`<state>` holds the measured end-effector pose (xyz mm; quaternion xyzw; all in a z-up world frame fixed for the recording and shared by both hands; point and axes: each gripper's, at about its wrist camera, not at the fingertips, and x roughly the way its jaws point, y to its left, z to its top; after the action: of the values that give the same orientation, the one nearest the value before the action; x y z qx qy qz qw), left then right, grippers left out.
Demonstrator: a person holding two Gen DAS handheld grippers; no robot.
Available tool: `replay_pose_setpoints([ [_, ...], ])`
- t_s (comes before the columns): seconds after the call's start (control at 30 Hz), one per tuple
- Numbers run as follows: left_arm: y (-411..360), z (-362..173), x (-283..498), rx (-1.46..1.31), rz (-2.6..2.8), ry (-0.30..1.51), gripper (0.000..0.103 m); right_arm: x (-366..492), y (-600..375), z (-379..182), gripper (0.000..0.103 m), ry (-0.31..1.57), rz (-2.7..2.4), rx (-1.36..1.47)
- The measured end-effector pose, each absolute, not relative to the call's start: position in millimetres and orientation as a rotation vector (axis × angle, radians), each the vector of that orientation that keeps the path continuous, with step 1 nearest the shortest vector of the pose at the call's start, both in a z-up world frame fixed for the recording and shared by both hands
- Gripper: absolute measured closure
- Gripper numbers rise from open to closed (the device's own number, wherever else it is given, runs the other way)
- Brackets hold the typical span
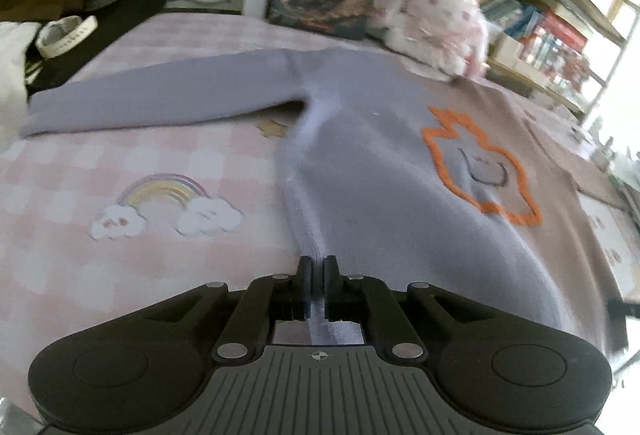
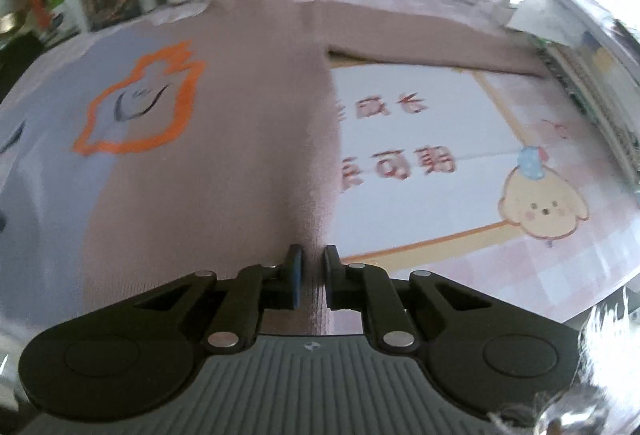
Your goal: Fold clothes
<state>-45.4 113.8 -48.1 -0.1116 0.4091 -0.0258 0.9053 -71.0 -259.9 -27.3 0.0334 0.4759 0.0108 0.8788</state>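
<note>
both grippers [image 1: 318,277] [image 2: 313,267] pinch the sweater's [image 1: 380,171] hem.

left tool [image 1: 318,277]: pinching hem of lavender-and-taupe knit sweater [image 1: 372,155] | sweater: lying spread on pink checked bedsheet [image 1: 80,163] | white plush toy [image 1: 432,23]: sitting behind

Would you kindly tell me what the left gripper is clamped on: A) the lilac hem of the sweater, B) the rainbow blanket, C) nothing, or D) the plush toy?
A: the left gripper is shut on the lilac bottom edge of the sweater, whose fabric runs between its fingers.
</note>
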Motion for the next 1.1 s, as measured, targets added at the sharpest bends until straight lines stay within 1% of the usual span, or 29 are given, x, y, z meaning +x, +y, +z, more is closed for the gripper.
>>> replay_pose_setpoints([
  [0.4,104.1,-50.8,-47.4,-0.192,-0.081,0.844,0.098,-61.6,-256.9,-27.4,0.093,0.969,-0.016,0.074],
  [0.5,106.3,-51.0,-47.7,-0.187,-0.084,0.847,0.096,-62.1,-257.6,-27.5,0.092,0.965,-0.014,0.071],
  [0.57,105.1,-50.0,-48.1,-0.169,-0.077,0.847,0.093,-62.9,-256.5,-27.3,0.09,0.962,-0.018,0.067],
  [0.73,90.9,-40.7,-53.5,-0.095,-0.049,0.829,0.091,-66.2,-255.9,-27.4,0.085,0.952,-0.018,0.064],
  [0.8,83.3,-35.9,-56.5,-0.085,-0.037,0.821,0.085,-65.8,-259.4,-26.8,0.072,0.957,-0.023,0.081],
  [0.83,79.5,-34.0,-57.5,-0.087,-0.03,0.819,0.075,-66.1,-261.9,-26.0,0.055,0.953,-0.029,0.098],
  [0.87,75.1,-32.0,-58.5,-0.091,-0.019,0.818,0.067,-67.8,-265.1,-24.4,0.042,0.937,-0.036,0.122],
  [0.9,71.5,-30.1,-59.5,-0.096,-0.008,0.814,0.063,-70.2,-267.5,-22.2,0.038,0.918,-0.04,0.139],
  [0.93,66.9,-27.9,-60.8,-0.102,0.004,0.81,0.055,-72.6,-270.0,-19.8,0.035,0.899,-0.037,0.151],
  [0.97,62.6,-25.6,-62.1,-0.106,0.01,0.808,0.051,-74.4,-271.5,-17.9,0.032,0.887,-0.032,0.153],
  [1.0,57.9,-22.7,-63.7,-0.11,0.011,0.805,0.044,-75.8,-272.0,-16.0,0.03,0.88,-0.03,0.148],
  [1.03,53.3,-19.9,-65.2,-0.11,0.01,0.802,0.035,-77.0,-271.6,-13.9,0.027,0.875,-0.029,0.138],
  [1.07,48.5,-17.3,-66.9,-0.105,0.013,0.797,0.03,-78.2,-270.7,-11.7,0.022,0.867,-0.027,0.125],
  [1.1,43.7,-15.0,-68.7,-0.101,0.017,0.791,0.028,-79.5,-269.3,-9.4,0.02,0.857,-0.019,0.107],
])
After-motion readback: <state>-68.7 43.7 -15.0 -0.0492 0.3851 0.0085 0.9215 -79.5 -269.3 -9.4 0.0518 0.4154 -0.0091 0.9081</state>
